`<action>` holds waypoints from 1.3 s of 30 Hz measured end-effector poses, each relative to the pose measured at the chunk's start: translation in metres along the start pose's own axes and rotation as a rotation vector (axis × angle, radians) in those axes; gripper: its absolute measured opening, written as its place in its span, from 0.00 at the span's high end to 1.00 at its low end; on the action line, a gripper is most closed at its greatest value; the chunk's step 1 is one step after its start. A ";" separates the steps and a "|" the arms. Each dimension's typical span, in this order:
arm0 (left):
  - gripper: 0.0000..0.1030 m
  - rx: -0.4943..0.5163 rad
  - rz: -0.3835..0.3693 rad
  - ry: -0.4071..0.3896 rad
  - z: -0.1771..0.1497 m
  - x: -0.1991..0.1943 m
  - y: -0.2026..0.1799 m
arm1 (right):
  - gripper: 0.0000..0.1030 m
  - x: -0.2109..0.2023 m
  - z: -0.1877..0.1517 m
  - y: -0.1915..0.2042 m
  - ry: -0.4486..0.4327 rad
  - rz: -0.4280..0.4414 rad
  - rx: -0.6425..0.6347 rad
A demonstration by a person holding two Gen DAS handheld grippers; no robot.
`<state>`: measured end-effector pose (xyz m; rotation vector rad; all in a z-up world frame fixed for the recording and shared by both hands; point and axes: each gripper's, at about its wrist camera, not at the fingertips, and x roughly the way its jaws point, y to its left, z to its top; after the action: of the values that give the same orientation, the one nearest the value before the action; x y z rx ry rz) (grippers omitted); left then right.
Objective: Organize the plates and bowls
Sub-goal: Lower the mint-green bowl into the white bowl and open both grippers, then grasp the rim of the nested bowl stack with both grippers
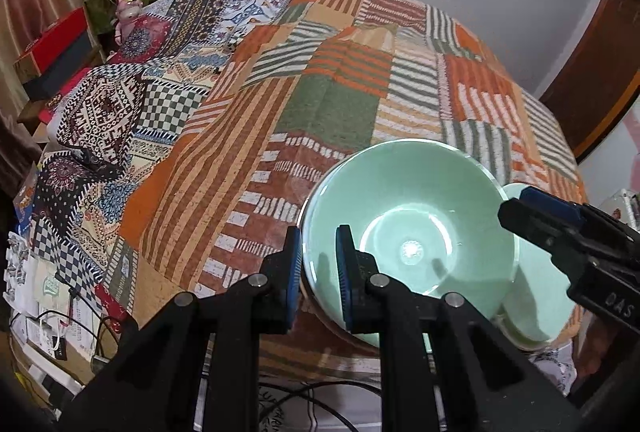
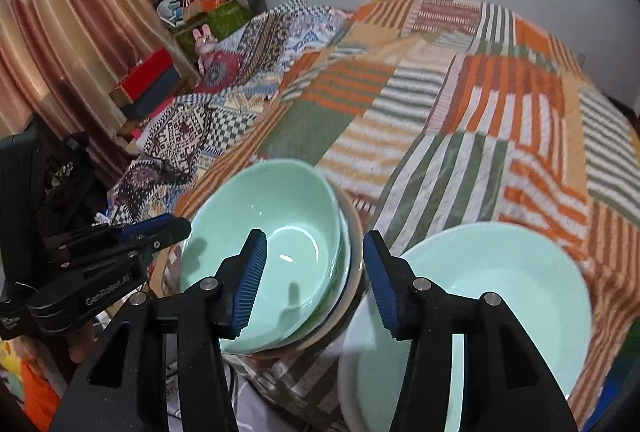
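A mint green bowl (image 1: pixel 412 200) sits near the front edge of the bed, on top of a stack of other dishes (image 2: pixel 354 232). My left gripper (image 1: pixel 319 232) is shut on the bowl's left rim, one pad inside and one outside. In the right wrist view my right gripper (image 2: pixel 315 236) stands open astride the right rim of the same bowl (image 2: pixel 280 208), its pads clear of it. A mint green plate (image 2: pixel 500 284) lies just right of the stack on a white dish. The left wrist view shows the right gripper (image 1: pixel 516 204) above that plate (image 1: pixel 532 308).
The dishes rest on a patchwork blanket (image 1: pixel 332 104) covering a bed. Boxes (image 1: pixel 56 44), a pink rabbit toy (image 1: pixel 128 12) and other clutter line the left side by a curtain (image 2: pixel 60 32). Cables and papers (image 1: pixel 52 316) lie below the bed's front edge.
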<state>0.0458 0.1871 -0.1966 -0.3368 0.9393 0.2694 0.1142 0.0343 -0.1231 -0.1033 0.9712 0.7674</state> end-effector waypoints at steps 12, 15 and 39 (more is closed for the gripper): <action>0.52 -0.025 -0.011 -0.013 -0.005 -0.004 0.010 | 0.52 0.001 -0.008 -0.019 0.016 -0.006 0.060; 0.52 -0.041 -0.017 0.022 -0.011 0.008 0.015 | 0.52 0.009 -0.011 -0.021 0.045 0.004 0.074; 0.68 -0.103 -0.126 0.109 -0.015 0.054 0.023 | 0.69 0.047 -0.016 -0.024 0.124 0.083 0.148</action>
<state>0.0562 0.2067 -0.2530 -0.5075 1.0090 0.1855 0.1336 0.0358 -0.1747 0.0186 1.1526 0.7691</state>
